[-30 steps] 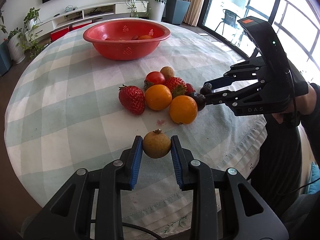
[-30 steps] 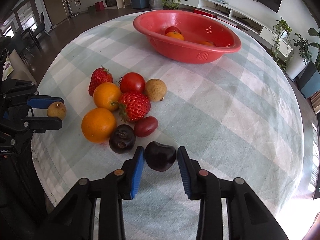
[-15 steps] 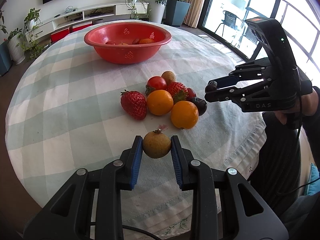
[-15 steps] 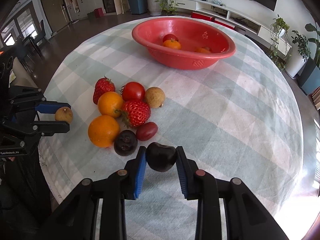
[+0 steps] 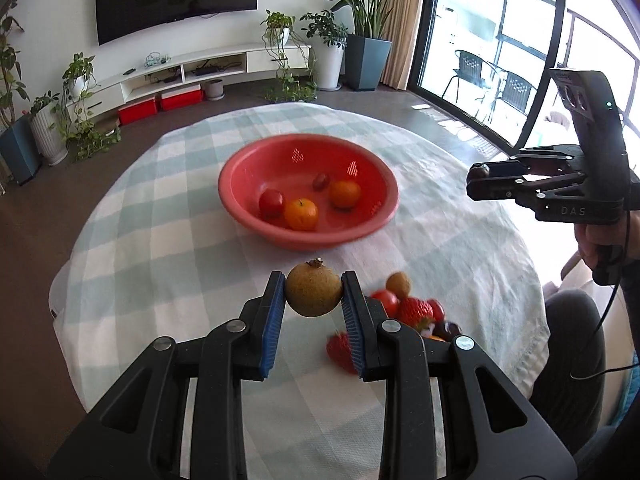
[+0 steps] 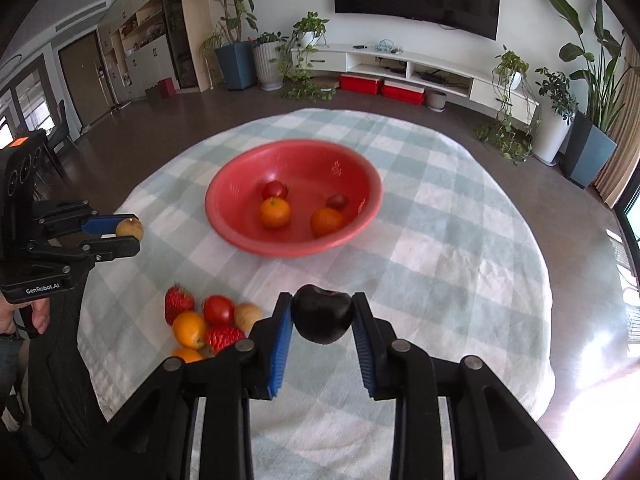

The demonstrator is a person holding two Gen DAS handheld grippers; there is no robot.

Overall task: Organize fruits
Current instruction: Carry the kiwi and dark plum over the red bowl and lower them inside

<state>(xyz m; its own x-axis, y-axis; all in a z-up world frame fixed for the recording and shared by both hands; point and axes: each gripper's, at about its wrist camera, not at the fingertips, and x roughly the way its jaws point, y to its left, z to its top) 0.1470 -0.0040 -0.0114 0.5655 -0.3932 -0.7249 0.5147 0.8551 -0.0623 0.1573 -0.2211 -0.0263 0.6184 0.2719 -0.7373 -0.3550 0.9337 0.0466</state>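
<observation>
My left gripper [image 5: 313, 294] is shut on a round brown fruit [image 5: 313, 289], held in the air short of the red bowl [image 5: 236, 210]. My right gripper [image 6: 322, 316] is shut on a dark plum [image 6: 322, 314], also raised above the cloth. Each gripper shows in the other's view: the right gripper [image 5: 478, 180] at the right, the left gripper [image 6: 128, 236] at the left. The red bowl [image 6: 224, 224] holds two oranges, a tomato and a small red fruit. A pile of strawberries, oranges, a tomato and a brown fruit [image 6: 208, 326] lies on the cloth below the grippers.
The round table wears a green-and-white checked cloth [image 5: 168, 240]. A person's hand [image 5: 600, 244] holds the right gripper's handle at the table's right edge. Potted plants, a white TV shelf and red boxes stand on the floor beyond the table.
Both grippers have risen and tipped forward with their fruit, so the bowl's inside now shows and the fruit pile has slid down under the fingers.
</observation>
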